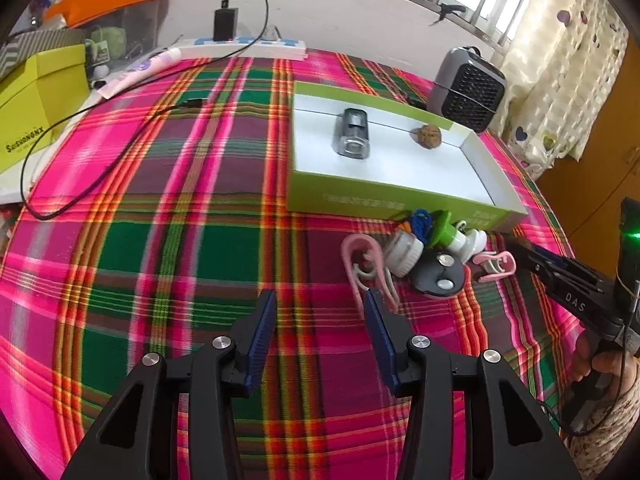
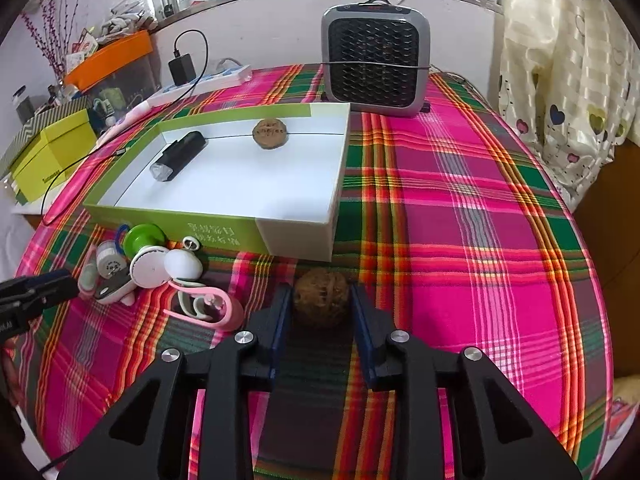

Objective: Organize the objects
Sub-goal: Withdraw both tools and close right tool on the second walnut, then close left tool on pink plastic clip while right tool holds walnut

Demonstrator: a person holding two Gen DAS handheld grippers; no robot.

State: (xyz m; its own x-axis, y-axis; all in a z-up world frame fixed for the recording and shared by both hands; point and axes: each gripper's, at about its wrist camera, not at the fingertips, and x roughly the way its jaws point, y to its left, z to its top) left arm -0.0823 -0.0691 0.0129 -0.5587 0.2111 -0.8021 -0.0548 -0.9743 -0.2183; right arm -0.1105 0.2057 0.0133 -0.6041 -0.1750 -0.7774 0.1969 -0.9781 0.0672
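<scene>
Right wrist view shows my right hand-held gripper (image 2: 320, 304) narrowly bracketing the brown wrinkled walnut (image 2: 321, 298) on the plaid-clothed counter (image 2: 460, 240), near the green-and-white cardboard tray (image 2: 296, 236); I fear the round shell could roll free while lifting.

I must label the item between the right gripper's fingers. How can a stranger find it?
Start at the green-and-white cardboard box on the plaid cloth. In front of its near wall, between the right gripper fingers, sits a brown wrinkled walnut. Its twin lies inside the box.
</scene>
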